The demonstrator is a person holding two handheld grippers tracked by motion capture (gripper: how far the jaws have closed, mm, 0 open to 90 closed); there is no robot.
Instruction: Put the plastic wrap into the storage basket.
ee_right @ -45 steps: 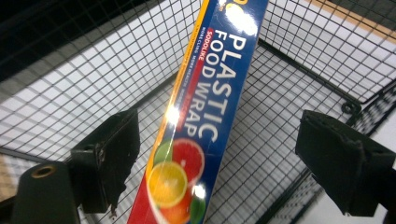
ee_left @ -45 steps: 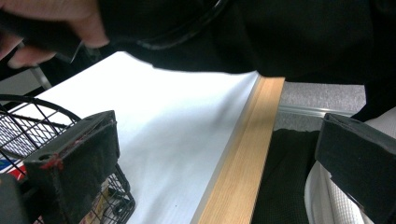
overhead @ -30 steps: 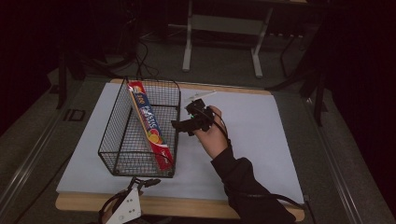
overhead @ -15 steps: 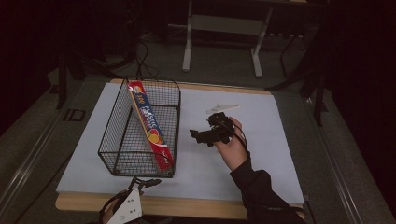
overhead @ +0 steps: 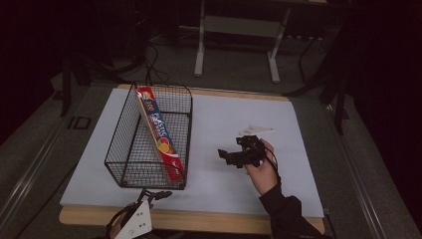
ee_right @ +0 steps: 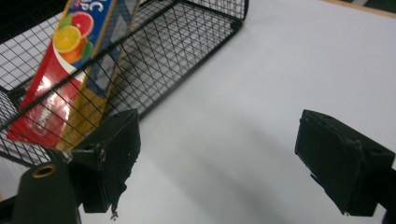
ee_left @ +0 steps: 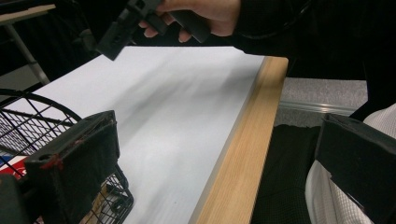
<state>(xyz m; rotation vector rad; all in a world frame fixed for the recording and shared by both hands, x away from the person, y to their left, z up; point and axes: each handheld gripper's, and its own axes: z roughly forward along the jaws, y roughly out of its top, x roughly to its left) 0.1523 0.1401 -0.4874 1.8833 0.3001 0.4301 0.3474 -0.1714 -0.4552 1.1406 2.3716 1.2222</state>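
A black wire basket [overhead: 130,142] stands on the left half of the white mat [overhead: 298,149]. A long red box [overhead: 160,133] printed with fruit leans lengthwise inside it. My right gripper [overhead: 223,155], held in a hand, hovers low over the mat to the right of the basket, jaws pointing left toward it. In the right gripper view my right gripper [ee_right: 229,158] is open with only mat between the pads, and the basket [ee_right: 187,51] and box [ee_right: 70,51] lie ahead at upper left. My left gripper [overhead: 157,194] rests at the near table edge by the basket's front corner, and in its own view my left gripper [ee_left: 217,177] is open and empty.
The mat lies on a wooden table whose near edge [ee_left: 243,149] runs past the left gripper. The basket's near corner [ee_left: 28,121] sits close to the left jaw. Metal table legs [overhead: 201,45] stand on the dark floor beyond.
The right gripper has drawn away from the basket's right wall, moving right, toward the near edge and lower. Its jaws stay as wide. The left gripper has kept still.
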